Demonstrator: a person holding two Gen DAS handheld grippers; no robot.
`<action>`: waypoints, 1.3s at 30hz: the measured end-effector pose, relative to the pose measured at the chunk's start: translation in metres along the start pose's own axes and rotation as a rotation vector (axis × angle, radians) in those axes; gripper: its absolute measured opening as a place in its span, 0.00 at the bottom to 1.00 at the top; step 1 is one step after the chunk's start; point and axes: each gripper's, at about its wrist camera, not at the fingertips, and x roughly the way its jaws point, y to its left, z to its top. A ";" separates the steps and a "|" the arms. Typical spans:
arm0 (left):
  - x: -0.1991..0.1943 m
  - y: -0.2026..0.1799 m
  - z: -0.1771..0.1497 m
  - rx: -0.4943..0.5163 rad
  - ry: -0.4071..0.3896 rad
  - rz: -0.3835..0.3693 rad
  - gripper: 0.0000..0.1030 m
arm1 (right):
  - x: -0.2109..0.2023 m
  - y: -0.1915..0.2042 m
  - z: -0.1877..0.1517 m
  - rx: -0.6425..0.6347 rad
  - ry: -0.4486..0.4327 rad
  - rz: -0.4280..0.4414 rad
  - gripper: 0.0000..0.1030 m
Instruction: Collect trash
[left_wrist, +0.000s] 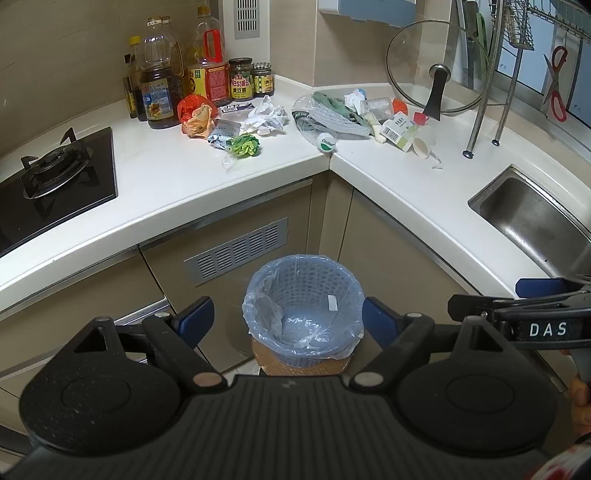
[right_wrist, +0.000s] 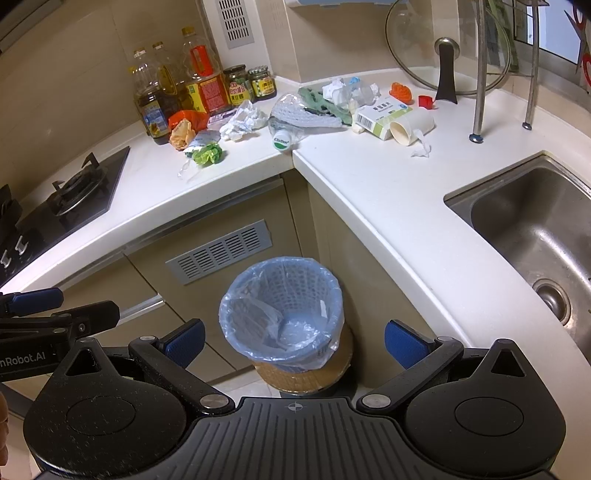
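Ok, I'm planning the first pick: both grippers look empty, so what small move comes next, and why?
Probably reach the open left hand-held gripper up toward the green crumpled wrapper near the white counter's edge; the blue lined wastebasket below looks empty.

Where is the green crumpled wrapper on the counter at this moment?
In both views the green crumpled wrapper lies on the left counter, right of the gas stove, in front of the white crumpled paper.

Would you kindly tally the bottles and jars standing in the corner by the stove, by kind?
Oil and sauce bottles: at least 4; some overlap, so the exact count is unclear.
Glass jars: 2.
Total: at least 6.
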 end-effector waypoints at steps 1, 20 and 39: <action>0.000 0.000 0.000 0.000 0.000 -0.001 0.84 | -0.002 -0.001 0.000 0.002 0.001 0.002 1.00; 0.003 -0.013 0.013 -0.003 -0.041 0.034 0.84 | -0.005 -0.025 0.017 0.002 -0.063 0.026 1.00; 0.093 0.079 0.091 -0.017 -0.105 0.052 0.83 | 0.086 -0.009 0.091 0.061 -0.132 0.070 1.00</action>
